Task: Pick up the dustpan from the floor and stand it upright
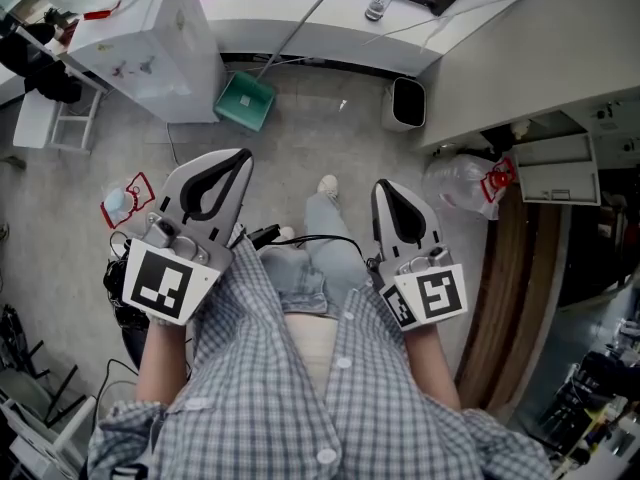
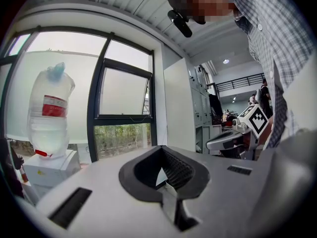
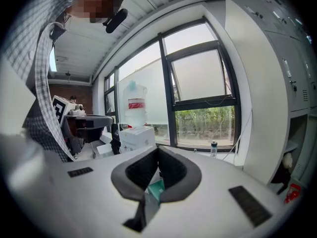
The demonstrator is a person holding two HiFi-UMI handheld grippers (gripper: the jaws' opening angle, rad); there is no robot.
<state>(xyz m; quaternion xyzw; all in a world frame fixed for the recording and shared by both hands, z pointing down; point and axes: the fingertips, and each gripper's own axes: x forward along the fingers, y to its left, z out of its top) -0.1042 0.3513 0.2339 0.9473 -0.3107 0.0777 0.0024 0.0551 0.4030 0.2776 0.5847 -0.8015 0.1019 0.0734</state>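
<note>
The green dustpan (image 1: 245, 100) rests on the floor by the far wall, and its long grey handle (image 1: 300, 30) leans up toward the windowsill. Both grippers are held at waist height, well short of it. My left gripper (image 1: 240, 158) has its jaws closed tip to tip with nothing between them, as the left gripper view (image 2: 161, 150) also shows. My right gripper (image 1: 390, 190) is shut and empty too. In the right gripper view a sliver of the green dustpan (image 3: 156, 188) shows through the gap below the closed tips (image 3: 158, 150).
A white water dispenser (image 1: 150, 48) stands just left of the dustpan, and a white bin (image 1: 407, 103) to its right. A plastic bag (image 1: 460, 183) lies by the cabinet at right. An empty jug (image 1: 125, 203) is on the floor at left. The person's shoe (image 1: 327, 185) is between the grippers.
</note>
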